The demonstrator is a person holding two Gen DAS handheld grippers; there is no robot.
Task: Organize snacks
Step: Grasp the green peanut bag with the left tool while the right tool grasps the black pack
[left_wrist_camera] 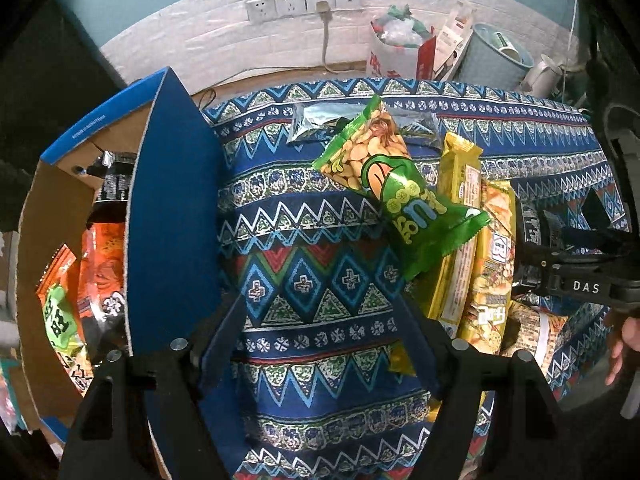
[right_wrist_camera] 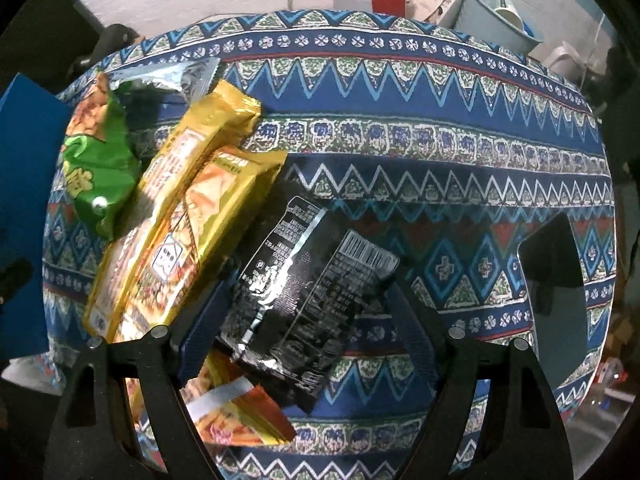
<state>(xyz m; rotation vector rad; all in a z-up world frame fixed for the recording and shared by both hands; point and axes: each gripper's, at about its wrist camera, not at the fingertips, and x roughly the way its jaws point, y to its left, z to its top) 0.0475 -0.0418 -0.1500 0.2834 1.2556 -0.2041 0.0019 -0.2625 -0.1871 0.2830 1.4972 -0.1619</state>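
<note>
A black foil packet (right_wrist_camera: 312,280) lies printed side up on the patterned cloth (right_wrist_camera: 440,152). My right gripper (right_wrist_camera: 308,304) points down over it, open, one finger on each side and neither pad pressing it. Two yellow packets (right_wrist_camera: 188,216) lie left of it, with a green peanut packet (right_wrist_camera: 96,168) and a silver packet (right_wrist_camera: 176,76) beyond. An orange-and-white packet (right_wrist_camera: 240,408) lies partly under the black one. My left gripper (left_wrist_camera: 318,308) hangs open over bare cloth, below the green peanut packet (left_wrist_camera: 396,184) and right of the blue cardboard box (left_wrist_camera: 172,200).
The box holds orange, black and green packets (left_wrist_camera: 100,272). The right gripper's black body (left_wrist_camera: 576,286) and a hand (left_wrist_camera: 624,344) show at the right edge. Behind the table stand a bin (left_wrist_camera: 496,60), bags (left_wrist_camera: 396,44) and wall sockets (left_wrist_camera: 304,2).
</note>
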